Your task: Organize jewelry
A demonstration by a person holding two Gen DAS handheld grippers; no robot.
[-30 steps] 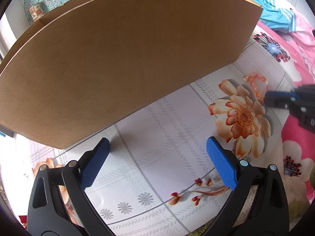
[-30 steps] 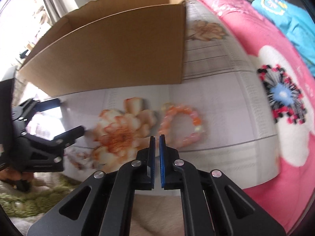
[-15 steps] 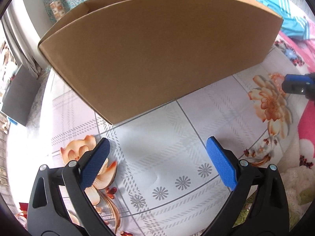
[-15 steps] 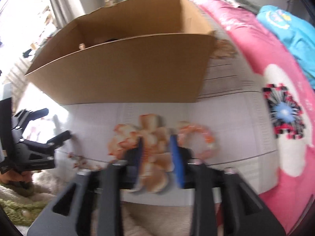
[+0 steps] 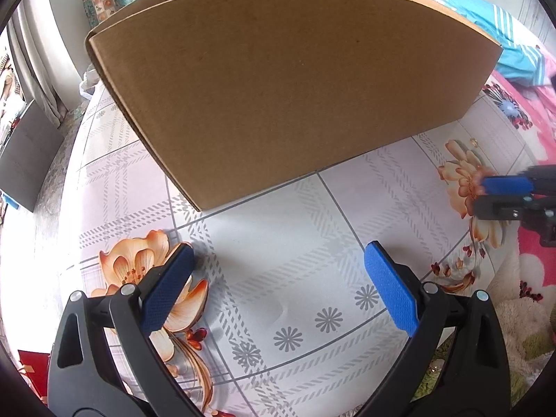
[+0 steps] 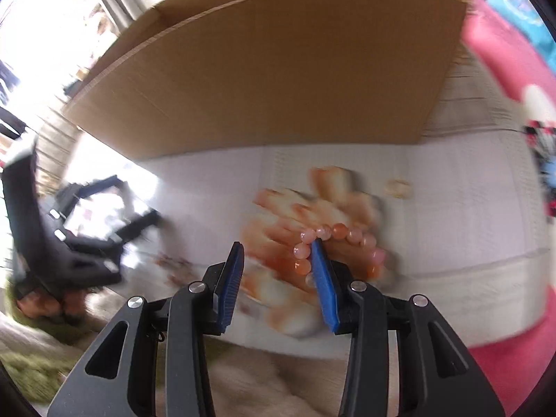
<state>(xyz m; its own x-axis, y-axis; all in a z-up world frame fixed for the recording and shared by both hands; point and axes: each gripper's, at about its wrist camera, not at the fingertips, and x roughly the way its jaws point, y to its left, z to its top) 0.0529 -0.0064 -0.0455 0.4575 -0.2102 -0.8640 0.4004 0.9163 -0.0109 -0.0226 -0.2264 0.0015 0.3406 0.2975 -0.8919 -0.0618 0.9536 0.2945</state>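
Note:
An orange bead bracelet (image 6: 333, 231) loops around the right finger (image 6: 323, 278) of my right gripper (image 6: 277, 243). That gripper is open, and nothing lies between its pads. It hovers over the orange flower print, in front of the tall cardboard box (image 6: 278, 69). A small pale ring (image 6: 399, 187) lies on the cloth further back. My left gripper (image 5: 279, 248) is wide open and empty, low over the tablecloth before the box (image 5: 278, 87). In the left wrist view the right gripper (image 5: 493, 191) is at the right edge, and the ring (image 5: 473, 141) sits beyond it.
The floral plaid tablecloth (image 5: 295, 226) covers the table. A pink flowered blanket (image 6: 504, 52) and a blue garment (image 5: 486, 17) lie at the right. A dark grey panel (image 5: 27, 160) stands at the left, beyond the table edge. Fuzzy green and cream fabric (image 6: 38, 365) borders the near edge.
My right gripper went from shut to open, and the bracelet that lay on the cloth now hangs around its right finger. My left gripper shifted left, so more of the box's left end shows.

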